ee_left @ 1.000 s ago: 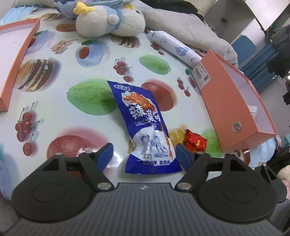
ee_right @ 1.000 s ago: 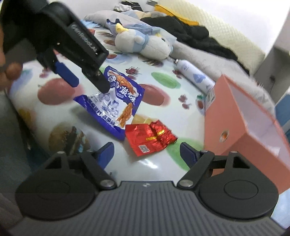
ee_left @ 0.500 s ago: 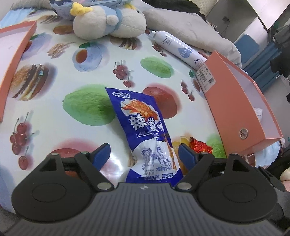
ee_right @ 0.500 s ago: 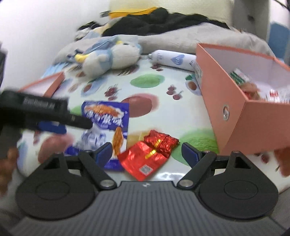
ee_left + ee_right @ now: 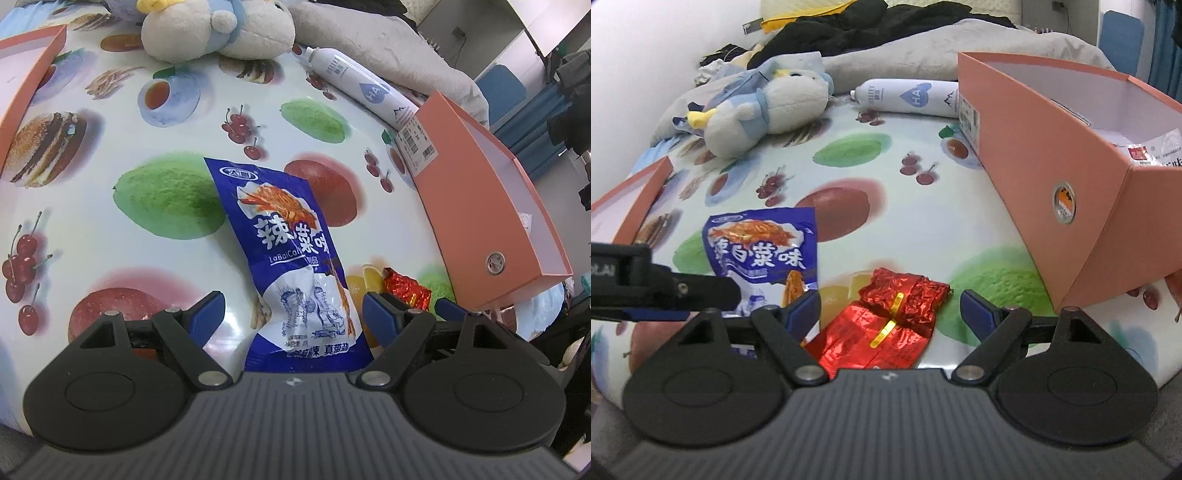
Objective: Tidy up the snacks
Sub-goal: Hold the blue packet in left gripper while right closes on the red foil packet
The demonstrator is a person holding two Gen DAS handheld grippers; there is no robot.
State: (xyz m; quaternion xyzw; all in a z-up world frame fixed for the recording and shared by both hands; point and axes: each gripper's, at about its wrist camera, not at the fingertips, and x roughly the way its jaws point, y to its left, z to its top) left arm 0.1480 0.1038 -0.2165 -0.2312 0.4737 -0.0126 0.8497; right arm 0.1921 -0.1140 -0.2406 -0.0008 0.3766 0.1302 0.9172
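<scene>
Two snack packets lie flat on the glossy fruit-print counter [image 5: 923, 221]: one long blue plastic packet [image 5: 291, 258] and one crinkled red foil packet [image 5: 886, 325], just beside each other near one rigid orange cardboard box [image 5: 1052, 155]. The left gripper [image 5: 293, 314] has its fingers spread to either side of the blue packet's near end, not touching it. The right gripper [image 5: 890, 306] has its fingers closing around the red one, pads still apart from it.

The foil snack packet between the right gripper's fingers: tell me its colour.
Shiny red foil packet with a yellow strip down its middle; clearest in the right wrist view.
</scene>
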